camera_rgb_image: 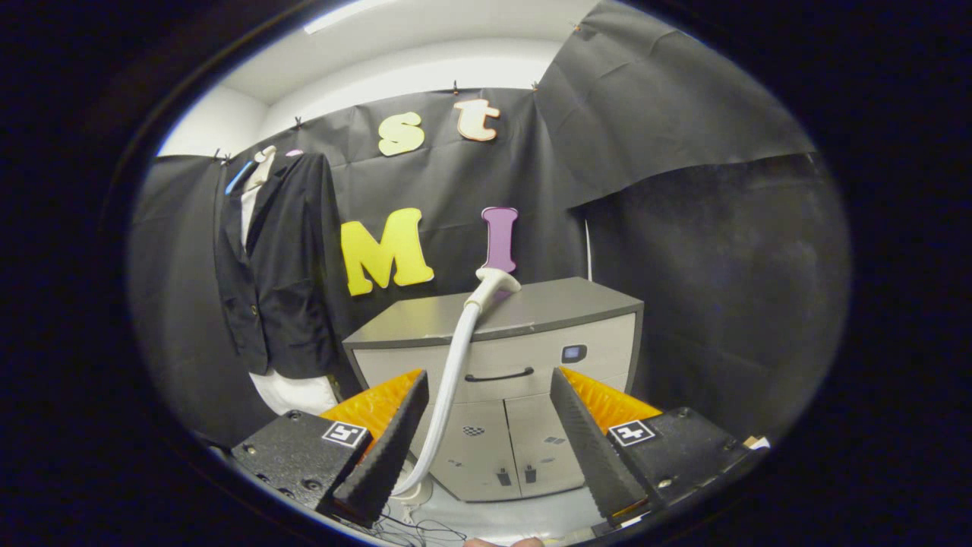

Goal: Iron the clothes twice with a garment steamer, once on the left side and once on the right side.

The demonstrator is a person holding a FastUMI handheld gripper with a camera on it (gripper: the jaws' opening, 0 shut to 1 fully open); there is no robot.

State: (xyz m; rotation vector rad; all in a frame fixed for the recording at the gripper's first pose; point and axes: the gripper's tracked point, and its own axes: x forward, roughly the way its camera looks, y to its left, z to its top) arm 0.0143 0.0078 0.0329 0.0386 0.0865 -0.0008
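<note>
The claw (490, 448) was found released, its fingers spread wide at the bottom of the frame with nothing grasped. A white steamer hose (454, 365) was seen rising between the fingers, its head (495, 282) resting on top of a grey cabinet (531, 357) at centre frame, beyond the fingers. A dark jacket (277, 266) over a white shirt (292, 391) was observed hanging at the upper left, well apart from the claw.

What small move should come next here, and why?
Probably ease forward toward the steamer head lying on the cabinet. The gripper is open and holds nothing, the hose runs up between its fingers, and the jacket hangs untouched.
</note>
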